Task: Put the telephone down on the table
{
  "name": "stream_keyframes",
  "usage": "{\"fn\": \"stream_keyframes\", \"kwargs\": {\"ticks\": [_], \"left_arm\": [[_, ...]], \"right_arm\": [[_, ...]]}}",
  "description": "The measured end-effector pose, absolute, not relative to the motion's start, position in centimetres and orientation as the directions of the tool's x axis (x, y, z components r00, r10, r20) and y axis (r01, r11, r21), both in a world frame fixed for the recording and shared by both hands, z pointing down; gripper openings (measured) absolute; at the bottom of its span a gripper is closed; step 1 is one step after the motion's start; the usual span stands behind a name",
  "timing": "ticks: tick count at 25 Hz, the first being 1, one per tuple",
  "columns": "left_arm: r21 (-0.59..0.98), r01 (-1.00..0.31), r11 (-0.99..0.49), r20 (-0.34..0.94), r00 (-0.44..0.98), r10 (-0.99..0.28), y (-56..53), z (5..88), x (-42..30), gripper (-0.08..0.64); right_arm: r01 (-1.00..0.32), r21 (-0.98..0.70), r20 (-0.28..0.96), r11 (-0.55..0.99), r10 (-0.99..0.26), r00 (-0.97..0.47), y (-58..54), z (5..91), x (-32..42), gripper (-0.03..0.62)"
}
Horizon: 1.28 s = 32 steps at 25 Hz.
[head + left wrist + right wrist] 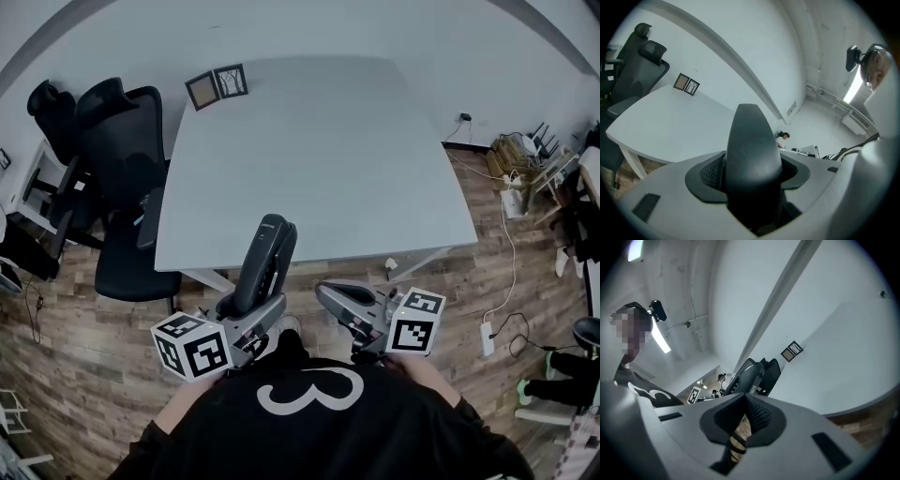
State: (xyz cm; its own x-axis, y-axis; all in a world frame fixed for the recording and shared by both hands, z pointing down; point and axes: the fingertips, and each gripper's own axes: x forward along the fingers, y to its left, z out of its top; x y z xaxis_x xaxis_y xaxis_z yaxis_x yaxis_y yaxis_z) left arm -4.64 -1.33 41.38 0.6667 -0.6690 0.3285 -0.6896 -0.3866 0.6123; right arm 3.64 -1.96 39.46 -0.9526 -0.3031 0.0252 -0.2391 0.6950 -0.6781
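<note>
The black telephone handset (267, 255) stands out over the floor just short of the white table's (319, 141) near edge. My left gripper (255, 314) is shut on the handset's lower end. In the left gripper view the handset (752, 150) rises between the jaws of that gripper (752, 190) and points towards the table (670, 126). To its right, my right gripper (332, 293) has its jaws close together. In the right gripper view a black coiled cord (735, 441) lies pinched in the narrow gap of that gripper (745, 420). The handset (743, 375) shows beyond it.
Two small picture frames (216, 86) stand at the table's far left corner. Black office chairs (122, 141) crowd its left side. Cables and a power strip (511, 202) lie on the wooden floor at the right.
</note>
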Motion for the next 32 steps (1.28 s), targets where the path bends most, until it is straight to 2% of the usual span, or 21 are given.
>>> {"fn": "stream_keyframes", "kwargs": {"ticks": [15, 25, 32], "left_arm": [[0.629, -0.698, -0.341, 0.330, 0.637, -0.696, -14.5, 43.0, -14.0, 0.295], [0.606, -0.739, -0.294, 0.364, 0.586, -0.724, -18.2, 43.2, -14.9, 0.295], [0.604, -0.764, -0.227, 0.394, 0.534, -0.748, -20.5, 43.7, -15.2, 0.295]], "right_arm": [[-0.257, -0.680, 0.091, 0.687, -0.268, -0.959, -15.2, 39.8, -5.8, 0.009], [-0.252, -0.706, 0.115, 0.661, -0.244, -0.963, -18.1, 40.3, -5.4, 0.009], [-0.202, -0.720, 0.094, 0.664, -0.194, -0.976, -21.8, 40.1, -5.7, 0.009]]}}
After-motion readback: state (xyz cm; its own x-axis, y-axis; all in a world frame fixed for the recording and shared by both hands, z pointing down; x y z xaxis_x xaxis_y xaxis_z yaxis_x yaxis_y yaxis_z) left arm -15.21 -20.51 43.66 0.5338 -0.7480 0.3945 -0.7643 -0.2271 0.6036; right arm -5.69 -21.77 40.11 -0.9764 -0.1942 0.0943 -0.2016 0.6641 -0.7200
